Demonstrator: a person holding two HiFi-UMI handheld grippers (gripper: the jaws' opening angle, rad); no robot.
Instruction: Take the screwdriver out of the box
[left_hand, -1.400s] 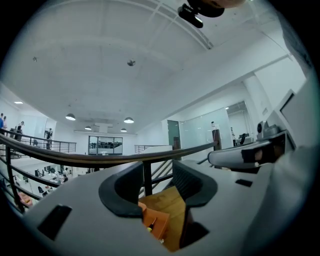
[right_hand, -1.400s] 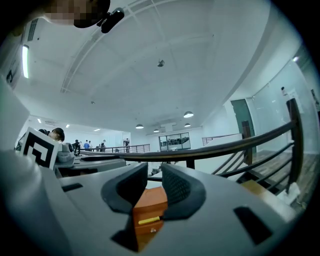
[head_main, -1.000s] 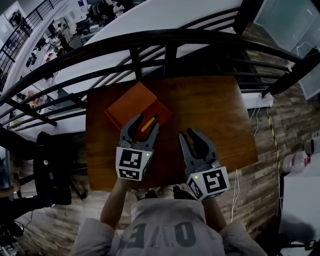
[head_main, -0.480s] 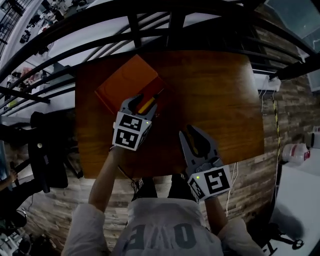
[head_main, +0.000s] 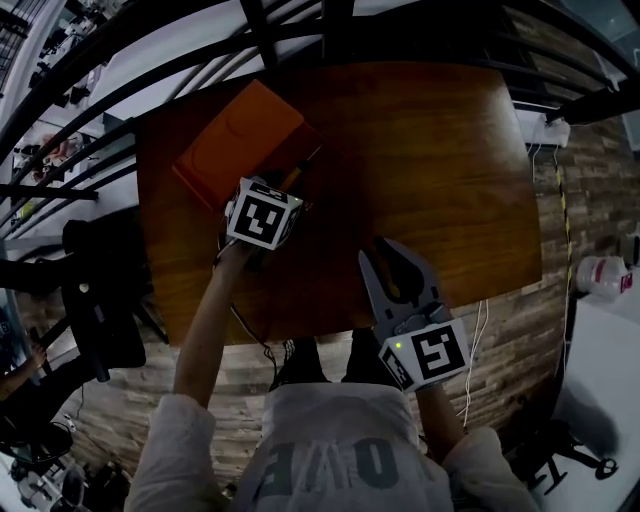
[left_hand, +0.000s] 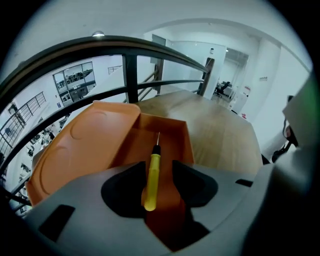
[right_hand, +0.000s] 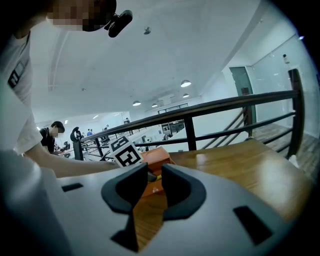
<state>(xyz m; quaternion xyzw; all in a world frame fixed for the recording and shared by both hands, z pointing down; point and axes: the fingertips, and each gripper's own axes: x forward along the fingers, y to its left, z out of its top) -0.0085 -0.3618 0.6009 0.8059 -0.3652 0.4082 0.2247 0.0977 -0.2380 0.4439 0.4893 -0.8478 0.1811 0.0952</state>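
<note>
The step in hand is the grab. The left gripper (left_hand: 156, 169) is down at the open orange box (left_hand: 95, 150). The yellow screwdriver (left_hand: 152, 182) lies in the box, right between the jaws, with its tip pointing away from them. The jaws have just been closing, but a little gap shows on each side of the handle, so nothing is held yet. Next, I think, they must squeeze the handle tight and lift it out. The right gripper (right_hand: 154, 176) hangs over the table (right_hand: 240, 165), jaws a bit apart, with nothing between them.
</note>
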